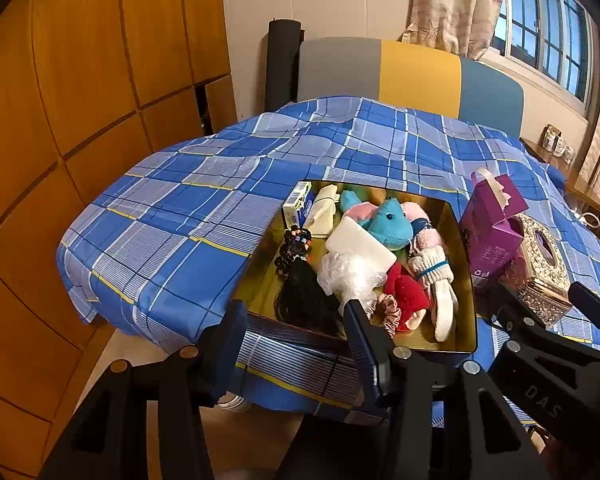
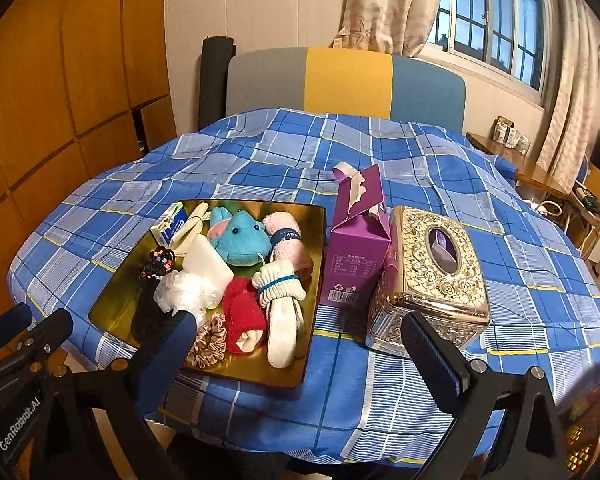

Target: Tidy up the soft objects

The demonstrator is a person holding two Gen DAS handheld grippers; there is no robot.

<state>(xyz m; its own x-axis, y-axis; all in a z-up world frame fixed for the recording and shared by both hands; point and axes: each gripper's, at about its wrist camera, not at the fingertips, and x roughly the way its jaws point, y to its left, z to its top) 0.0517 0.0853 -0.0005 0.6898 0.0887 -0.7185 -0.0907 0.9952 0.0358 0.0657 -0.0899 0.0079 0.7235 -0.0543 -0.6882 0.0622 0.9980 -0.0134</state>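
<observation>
Left wrist view
- Left claw spread, nothing between the jaws, hanging over the near edge of the table draped in blue plaid cloth.
- Just beyond the tips, a gold tray heaped with soft things: blue plush toy at the back, pink rolled towel beside it, white pad leaning across the middle.
- Nearer: crinkled clear plastic, black hair piece along the tray's left side, red plush piece, pink scrunchie, white socks bound with a blue band.
- Small white-and-blue carton tilted against the tray's far left corner.
- Right of the tray, a purple carton upright, touching an ornate golden tissue box.
- Right claw's black frame at the lower right edge, near the tissue box.

Right wrist view
- Right claw spread wide, empty, left finger over the tray's near left corner, right finger in front of the tissue box.
- Tray on the table, same soft things inside: blue plush toy, red plush piece, socks, scrunchie.
- Purple carton between tray and tissue box.
- Left claw's frame at the lower left edge.
</observation>
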